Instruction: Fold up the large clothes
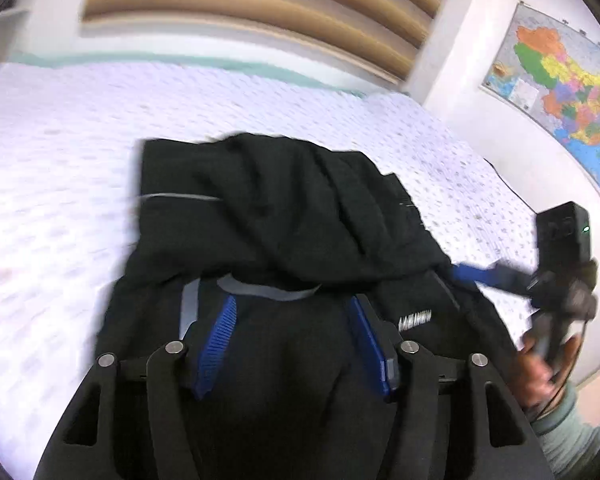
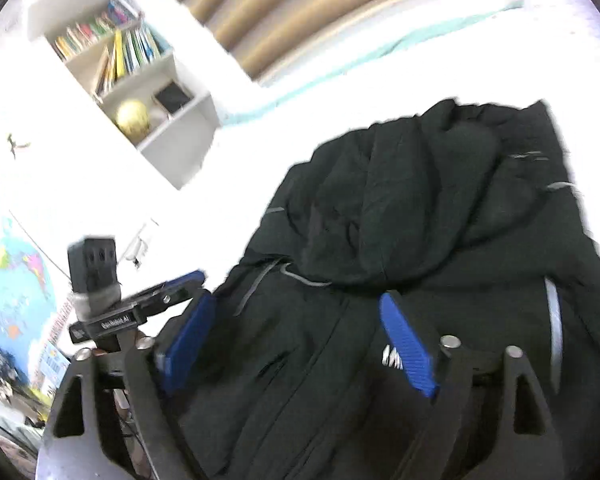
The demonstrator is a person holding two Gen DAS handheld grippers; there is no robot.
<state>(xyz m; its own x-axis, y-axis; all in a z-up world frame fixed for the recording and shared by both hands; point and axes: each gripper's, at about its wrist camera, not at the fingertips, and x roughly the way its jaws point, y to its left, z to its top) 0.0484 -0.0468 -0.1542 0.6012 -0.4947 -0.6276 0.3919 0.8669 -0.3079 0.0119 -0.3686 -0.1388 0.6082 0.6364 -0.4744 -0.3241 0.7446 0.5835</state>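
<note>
Black jacket on bed, under both grippers' spread fingers

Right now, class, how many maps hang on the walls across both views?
2: a country map on the wall right of the bed; a world map at far left, below the bookshelf.
</note>
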